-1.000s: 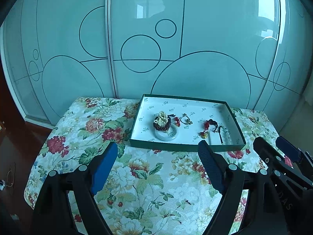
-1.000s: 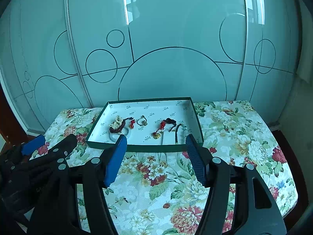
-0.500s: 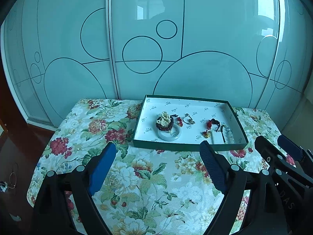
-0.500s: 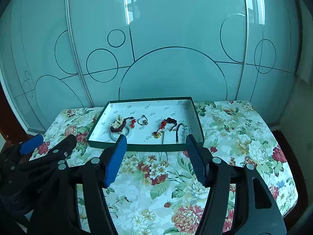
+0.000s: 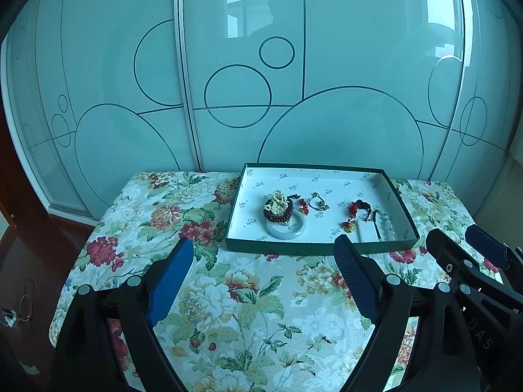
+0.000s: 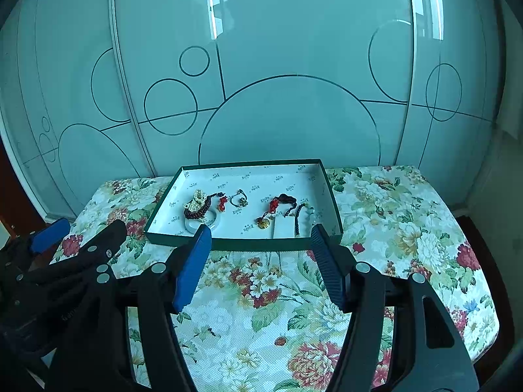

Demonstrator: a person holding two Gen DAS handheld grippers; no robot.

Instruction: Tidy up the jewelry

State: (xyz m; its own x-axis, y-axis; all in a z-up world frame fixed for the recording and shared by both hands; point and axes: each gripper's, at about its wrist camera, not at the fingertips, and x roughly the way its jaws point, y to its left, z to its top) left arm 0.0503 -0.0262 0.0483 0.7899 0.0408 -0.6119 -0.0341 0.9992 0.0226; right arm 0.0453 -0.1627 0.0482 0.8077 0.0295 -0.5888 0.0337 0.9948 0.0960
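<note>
A shallow green tray [image 5: 294,249] with a white lining lies on the flowered tablecloth [image 5: 228,310]. In it are a white bangle [image 5: 287,229] under a brown bead bracelet topped with pearl beads [image 5: 278,207], a small red charm [image 5: 303,205], a thin ring-like piece [image 5: 317,201], a red-cord pendant [image 5: 354,210] and a dark bead strand [image 5: 376,225]. My left gripper [image 5: 263,248] hovers open before the tray's front wall with nothing between its fingers. My right gripper [image 6: 260,232] is also open and empty, just short of the tray [image 6: 248,245]. Each gripper shows at the edge of the other's view.
The table stands against frosted glass sliding doors [image 5: 245,98] with circle patterns. Dark wooden floor [image 5: 29,261] lies to the left and the table edge drops off at the right [image 6: 483,326]. Open cloth stretches between the grippers and the tray.
</note>
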